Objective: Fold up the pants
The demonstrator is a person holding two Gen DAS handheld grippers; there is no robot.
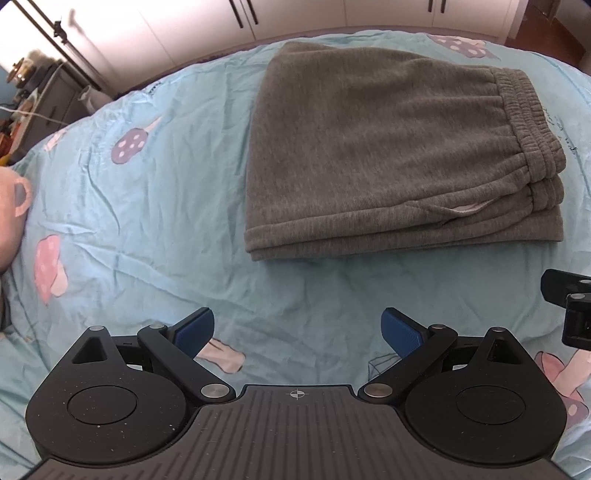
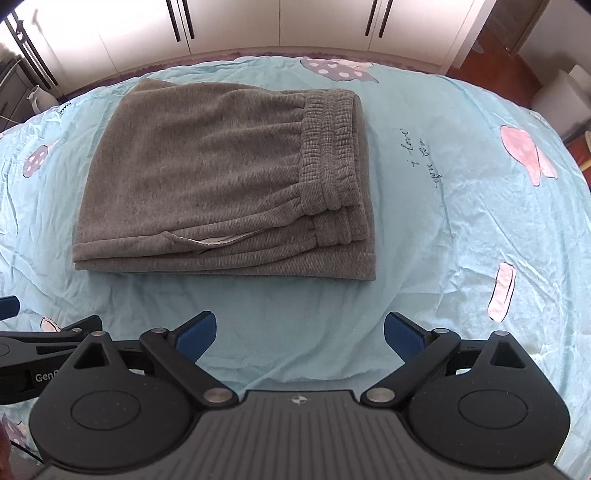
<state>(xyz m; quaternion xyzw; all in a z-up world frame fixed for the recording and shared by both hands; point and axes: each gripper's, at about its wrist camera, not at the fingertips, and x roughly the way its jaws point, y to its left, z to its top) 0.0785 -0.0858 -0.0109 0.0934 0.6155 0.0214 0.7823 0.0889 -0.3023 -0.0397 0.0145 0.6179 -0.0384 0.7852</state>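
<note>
Now you are holding both grippers over the near part of the bed (image 2: 461,229), and nothing is standing between them and the clothing. The light blue sheet (image 1: 147,206) is wrinkling everywhere and is showing pink and purple mushroom prints (image 1: 129,146) plus some handwritten words (image 2: 419,157) on the right side. Behind the far edge of the bed, white wardrobe doors (image 2: 280,26) with dark handles are filling the room's back wall. On the left, outside the bed, a cluttered side table (image 1: 40,107) with a white cable is showing, and at the left edge a pink plush toy (image 1: 13,206) is lying on the sheet.

The gray pants (image 2: 221,184) are lying folded into a thick rectangle toward the far edge of the bed, a little left of the middle in the right wrist view. Their elastic waistband (image 2: 330,151) is lying along the right side of the stack, and a white pocket lining (image 2: 218,240) is peeking out near the front edge.

Your left gripper (image 1: 297,332) is keeping its blue pads wide apart and is gripping nothing. Your right gripper (image 2: 299,334) is also standing wide and empty, hovering beside the left one, well apart from the pants.
</note>
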